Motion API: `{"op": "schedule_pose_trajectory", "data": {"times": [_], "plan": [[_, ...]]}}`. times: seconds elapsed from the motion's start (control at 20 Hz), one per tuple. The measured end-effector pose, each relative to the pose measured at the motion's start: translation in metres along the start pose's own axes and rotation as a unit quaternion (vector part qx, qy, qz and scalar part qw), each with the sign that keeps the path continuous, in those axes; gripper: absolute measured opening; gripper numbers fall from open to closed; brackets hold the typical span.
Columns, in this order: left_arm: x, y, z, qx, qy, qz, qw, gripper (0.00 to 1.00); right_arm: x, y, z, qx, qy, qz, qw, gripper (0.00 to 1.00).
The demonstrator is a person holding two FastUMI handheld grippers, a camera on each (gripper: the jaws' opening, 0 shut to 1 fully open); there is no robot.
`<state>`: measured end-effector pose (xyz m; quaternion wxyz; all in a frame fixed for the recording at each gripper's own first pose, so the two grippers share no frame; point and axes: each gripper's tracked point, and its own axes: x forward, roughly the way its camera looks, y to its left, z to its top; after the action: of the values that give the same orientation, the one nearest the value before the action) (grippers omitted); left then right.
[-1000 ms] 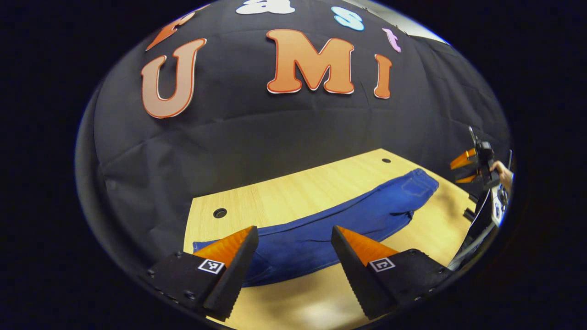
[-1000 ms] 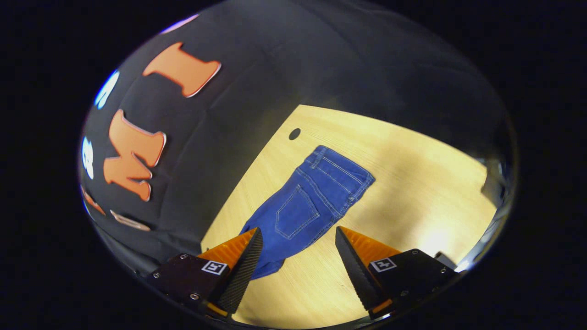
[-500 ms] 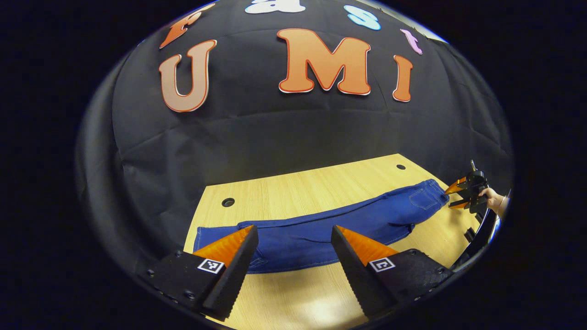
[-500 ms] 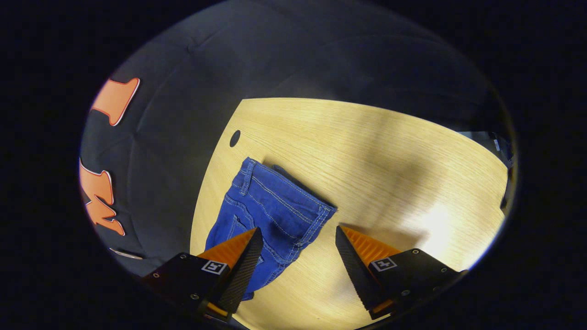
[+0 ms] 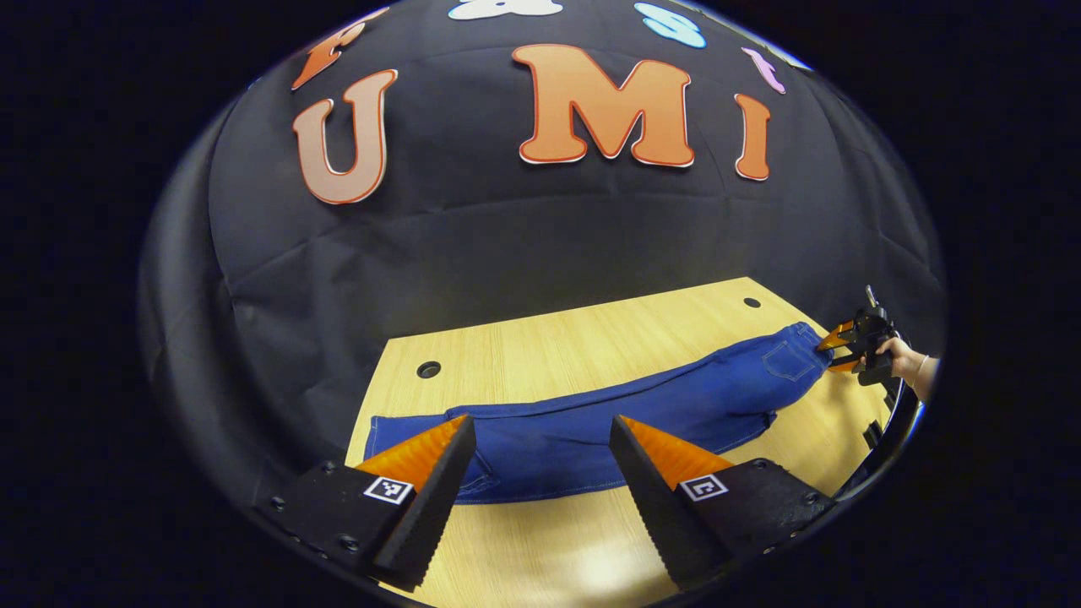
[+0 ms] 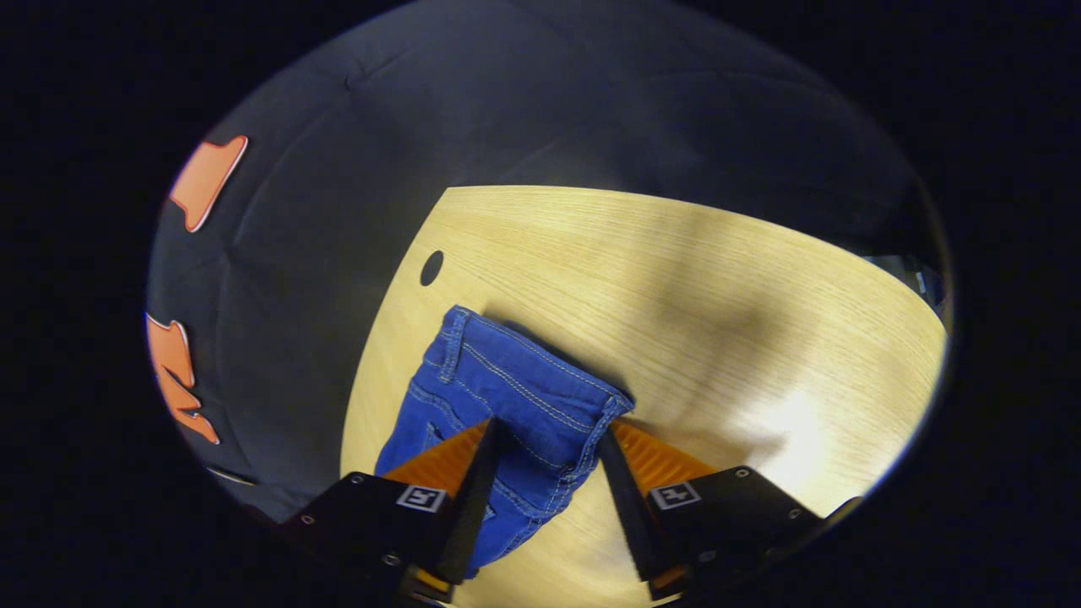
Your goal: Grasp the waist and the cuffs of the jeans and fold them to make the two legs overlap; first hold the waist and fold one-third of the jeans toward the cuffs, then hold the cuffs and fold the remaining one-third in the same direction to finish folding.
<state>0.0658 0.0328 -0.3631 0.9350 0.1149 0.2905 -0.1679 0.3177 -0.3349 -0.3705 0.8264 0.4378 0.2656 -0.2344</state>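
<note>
One pair of blue denim jeans (image 5: 591,422) lies flat along a light wooden tabletop (image 5: 540,355), lower centre of the left gripper view. Two cable holes (image 5: 428,369) in the table. Two grippers: left gripper (image 5: 540,460), jaws wide apart, empty above the legs; right gripper (image 6: 545,452), jaws narrowed around the waistband corner (image 6: 604,414), firm pinch not confirmable. One hand (image 5: 904,361), right edge.

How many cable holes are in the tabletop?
2. One hole sits near the back left corner of the table, past the cuff end of the jeans. The other hole sits near the back right corner, behind the waist. More may be hidden.
</note>
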Motion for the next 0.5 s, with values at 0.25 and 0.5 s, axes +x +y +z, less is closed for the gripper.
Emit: {"op": "schedule_pose_trajectory", "data": {"times": [0.25,0.5], "plan": [[0.000,0.018,0.001,-0.006,0.005,0.021,1.000,0.99,0.009,0.004,-0.004,-0.010,-0.016,0.012,1.000,0.33],[-0.009,0.030,-0.004,-0.021,0.003,0.036,0.999,0.99,0.007,0.005,-0.003,0.009,-0.021,0.034,0.999,0.20]]}}
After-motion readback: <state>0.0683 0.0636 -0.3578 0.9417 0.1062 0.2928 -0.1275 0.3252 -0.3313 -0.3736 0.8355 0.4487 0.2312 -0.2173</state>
